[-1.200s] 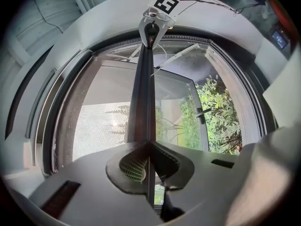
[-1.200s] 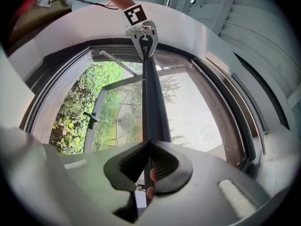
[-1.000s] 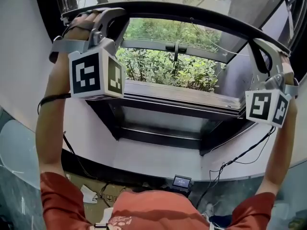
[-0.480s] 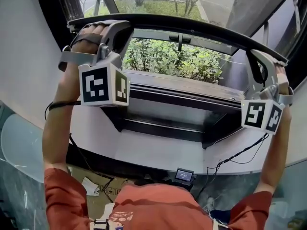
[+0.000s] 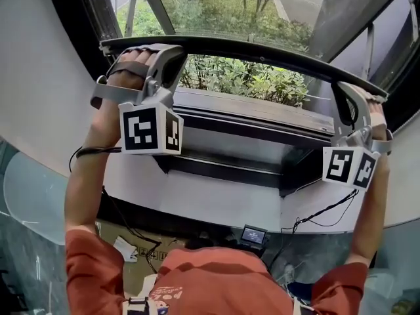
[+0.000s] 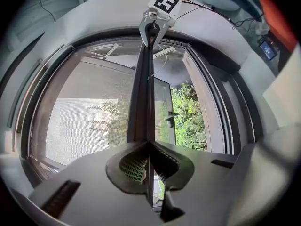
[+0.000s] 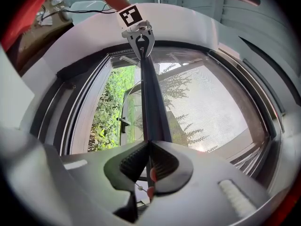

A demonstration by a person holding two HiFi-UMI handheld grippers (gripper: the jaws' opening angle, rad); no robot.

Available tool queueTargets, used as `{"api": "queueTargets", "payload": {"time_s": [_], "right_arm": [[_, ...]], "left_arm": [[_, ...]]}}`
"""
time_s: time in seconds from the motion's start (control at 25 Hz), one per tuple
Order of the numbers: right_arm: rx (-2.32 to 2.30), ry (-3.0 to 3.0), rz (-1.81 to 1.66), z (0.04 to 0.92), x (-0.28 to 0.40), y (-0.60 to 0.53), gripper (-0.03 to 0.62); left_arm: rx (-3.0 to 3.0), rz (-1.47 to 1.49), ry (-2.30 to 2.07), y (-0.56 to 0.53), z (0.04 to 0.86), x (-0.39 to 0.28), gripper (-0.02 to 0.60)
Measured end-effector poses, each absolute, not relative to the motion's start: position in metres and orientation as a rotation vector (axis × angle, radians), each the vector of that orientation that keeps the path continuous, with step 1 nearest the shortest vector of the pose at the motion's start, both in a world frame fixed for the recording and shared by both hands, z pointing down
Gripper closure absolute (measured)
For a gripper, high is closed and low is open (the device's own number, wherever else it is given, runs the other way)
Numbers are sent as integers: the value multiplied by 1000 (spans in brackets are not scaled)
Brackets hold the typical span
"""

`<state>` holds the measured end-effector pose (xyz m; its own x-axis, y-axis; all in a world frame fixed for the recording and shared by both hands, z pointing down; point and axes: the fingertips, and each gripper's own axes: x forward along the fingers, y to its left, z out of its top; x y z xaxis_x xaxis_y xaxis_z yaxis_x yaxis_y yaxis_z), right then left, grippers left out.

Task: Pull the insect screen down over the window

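Pull bar (image 5: pixel 262 52) of the insect screen (image 5: pixel 223 5) sits lower than a second ago, both arms down with it. The open strip of shrubs (image 5: pixel 249 81) between bar and window sill (image 5: pixel 249 113) is narrower, and more mesh shows above. Left gripper (image 5: pixel 169 52) and right gripper (image 5: pixel 342 96) each have jaws nearly closed, clamped on the bar near its two ends. Screen looks most of the way down; probably just the last stretch to the sill remains, bar kept level.
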<state>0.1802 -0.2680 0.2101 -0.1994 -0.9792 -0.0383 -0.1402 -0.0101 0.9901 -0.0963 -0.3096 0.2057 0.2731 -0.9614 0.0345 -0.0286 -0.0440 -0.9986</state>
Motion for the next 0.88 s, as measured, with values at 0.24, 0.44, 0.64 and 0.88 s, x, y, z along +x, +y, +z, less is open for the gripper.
{"api": "queueTargets", "payload": {"time_s": [0.24, 0.44, 0.64, 0.88], "right_arm": [[1223, -1469, -1267, 225, 180, -267, 565], [1178, -1486, -1211, 252, 180, -270, 565], [1162, -1529, -1150, 281, 179, -268, 565], [1135, -1562, -1083, 303, 179, -267, 565]], "left_arm": [[-1400, -1019, 1004, -309, 221, -96, 560], [-1431, -1052, 971, -310, 248, -96, 560], [-1471, -1079, 950, -309, 277, -97, 560], [-1512, -1122, 919, -308, 301, -97, 560]]}}
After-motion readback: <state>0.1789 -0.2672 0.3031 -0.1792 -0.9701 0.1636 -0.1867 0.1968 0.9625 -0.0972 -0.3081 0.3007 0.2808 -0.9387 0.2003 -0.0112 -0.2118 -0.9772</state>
